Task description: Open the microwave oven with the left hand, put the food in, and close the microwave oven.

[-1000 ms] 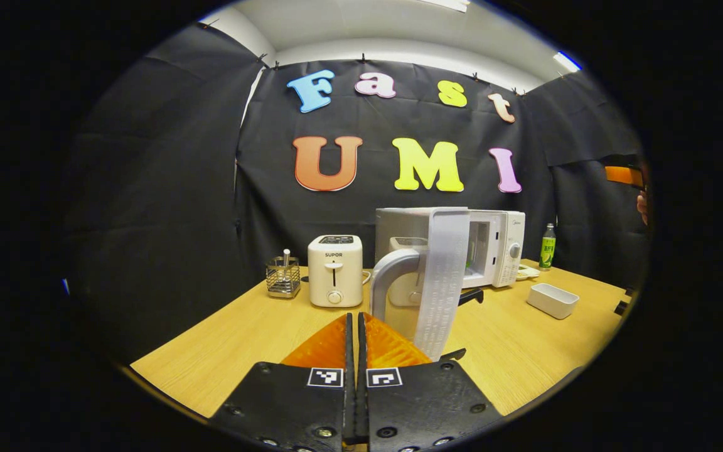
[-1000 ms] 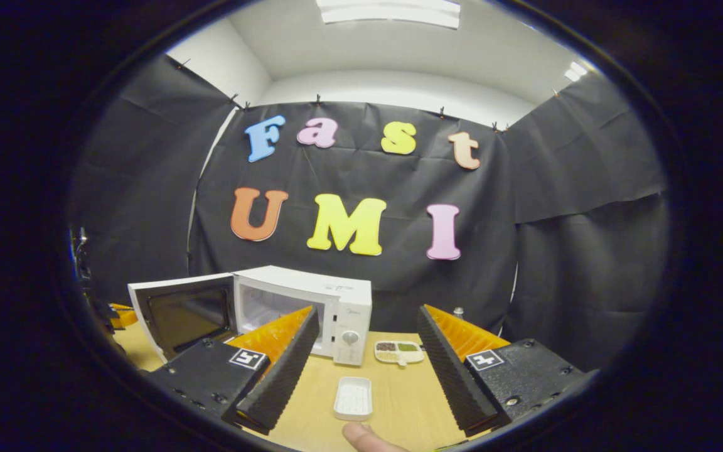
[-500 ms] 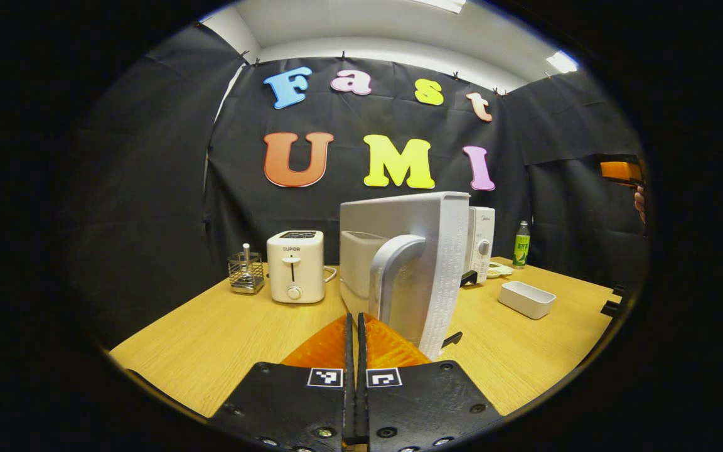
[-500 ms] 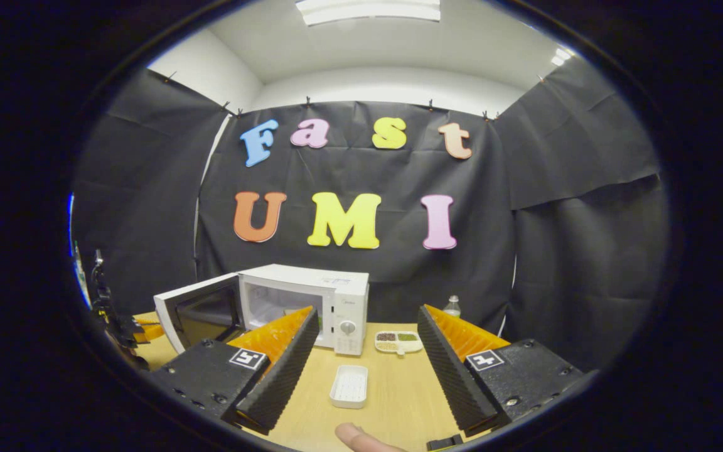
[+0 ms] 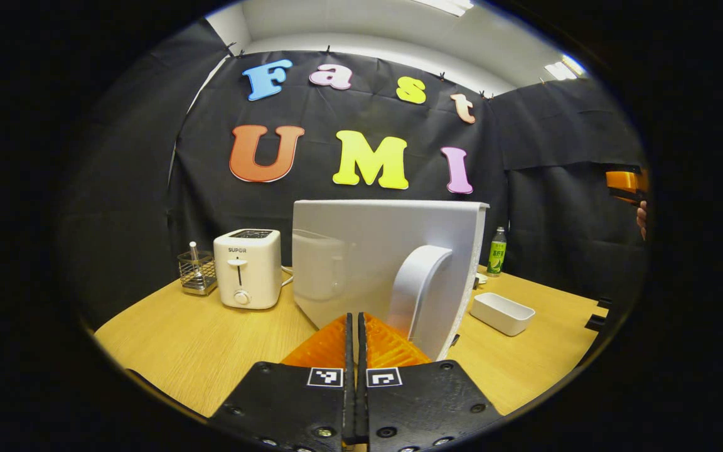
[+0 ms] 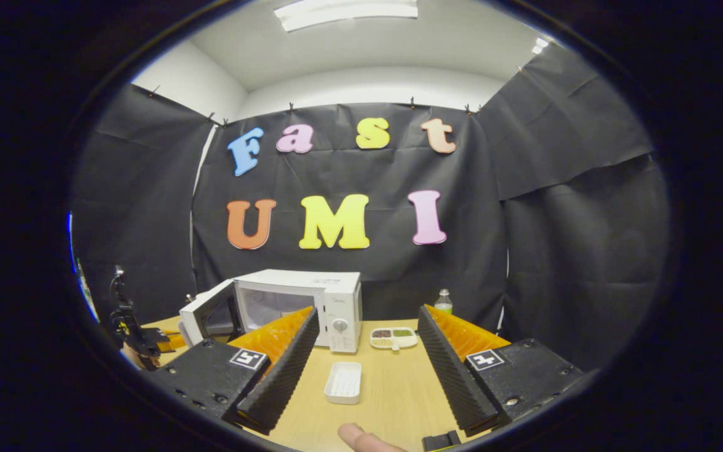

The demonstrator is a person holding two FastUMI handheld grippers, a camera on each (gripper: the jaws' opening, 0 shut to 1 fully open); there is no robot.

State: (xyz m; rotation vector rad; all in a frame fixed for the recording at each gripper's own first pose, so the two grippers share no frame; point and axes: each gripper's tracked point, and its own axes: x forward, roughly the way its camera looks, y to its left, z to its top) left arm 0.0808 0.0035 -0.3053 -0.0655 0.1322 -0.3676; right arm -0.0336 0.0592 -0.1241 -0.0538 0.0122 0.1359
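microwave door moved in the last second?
Yes. In the right gripper view the door has swung in toward the microwave body, narrowing the opening; it is not yet shut.

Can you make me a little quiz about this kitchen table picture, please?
1. True or false: the microwave door is fully shut.
2. Which sits left of the toaster in the left gripper view? A) wire rack B) green bottle C) white dish
3. Fill in: the right gripper is ____.

Key: 1 false, it stands partly open; 2 A; 3 open.
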